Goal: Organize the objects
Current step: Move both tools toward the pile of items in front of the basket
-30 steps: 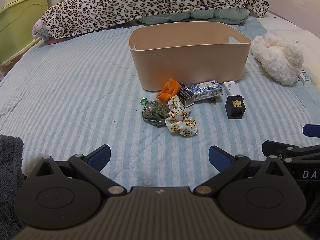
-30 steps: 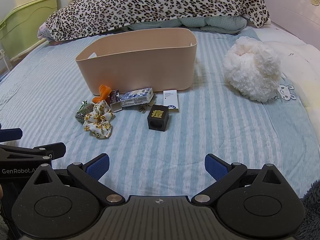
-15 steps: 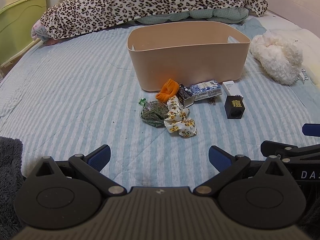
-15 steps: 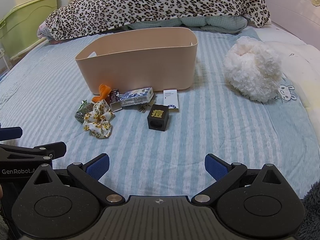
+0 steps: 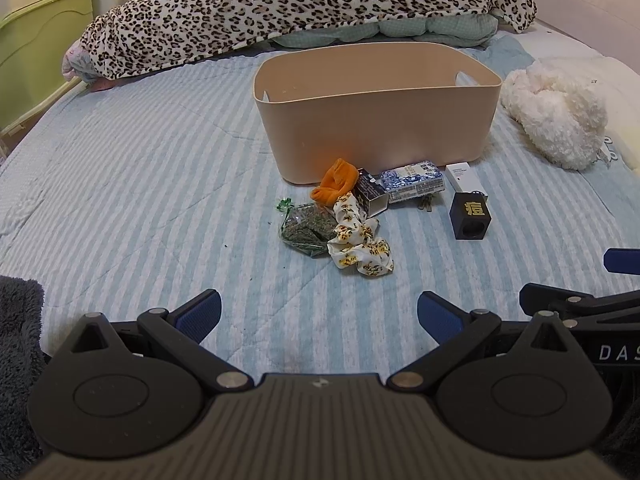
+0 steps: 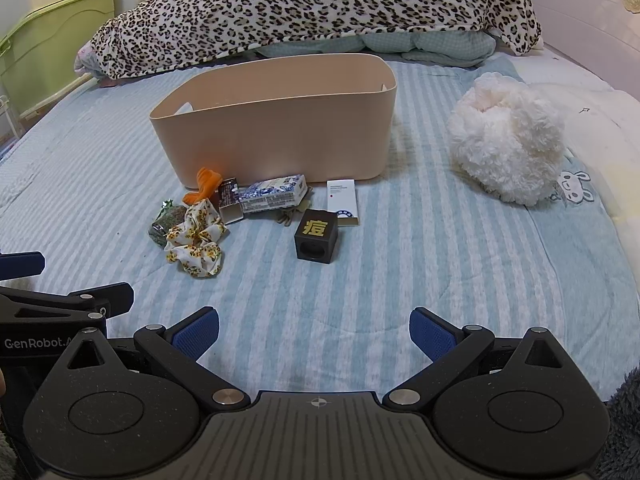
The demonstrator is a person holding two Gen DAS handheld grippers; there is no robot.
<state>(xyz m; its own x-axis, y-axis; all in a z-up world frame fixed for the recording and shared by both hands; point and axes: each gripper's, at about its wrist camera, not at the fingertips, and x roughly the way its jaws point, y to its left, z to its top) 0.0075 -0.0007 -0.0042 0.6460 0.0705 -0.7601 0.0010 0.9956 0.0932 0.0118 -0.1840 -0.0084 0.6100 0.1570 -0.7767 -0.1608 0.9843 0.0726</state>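
Observation:
A beige bin (image 5: 376,120) (image 6: 276,136) stands on the striped bed. Before it lie an orange cloth (image 5: 335,182), a dark small box (image 5: 371,198), a blue-patterned packet (image 5: 412,186) (image 6: 274,194), a white box (image 5: 466,178) (image 6: 343,201), a black cube with a gold character (image 5: 469,216) (image 6: 318,240), a green herb bag (image 5: 306,230) (image 6: 167,222) and a floral scrunchie (image 5: 358,244) (image 6: 196,242). My left gripper (image 5: 319,315) and right gripper (image 6: 314,330) both hover open, short of the pile, holding nothing.
A leopard-print blanket (image 5: 304,4) heaps across the far end of the bed. A white fluffy plush (image 6: 506,140) lies right of the bin. A green cabinet (image 5: 32,60) stands at the far left. Striped sheet (image 6: 440,280) spreads between the grippers and the pile.
The left view has shifted very slightly, the bin and pile drifting a little left in frame. The right gripper stays still. Both stay open.

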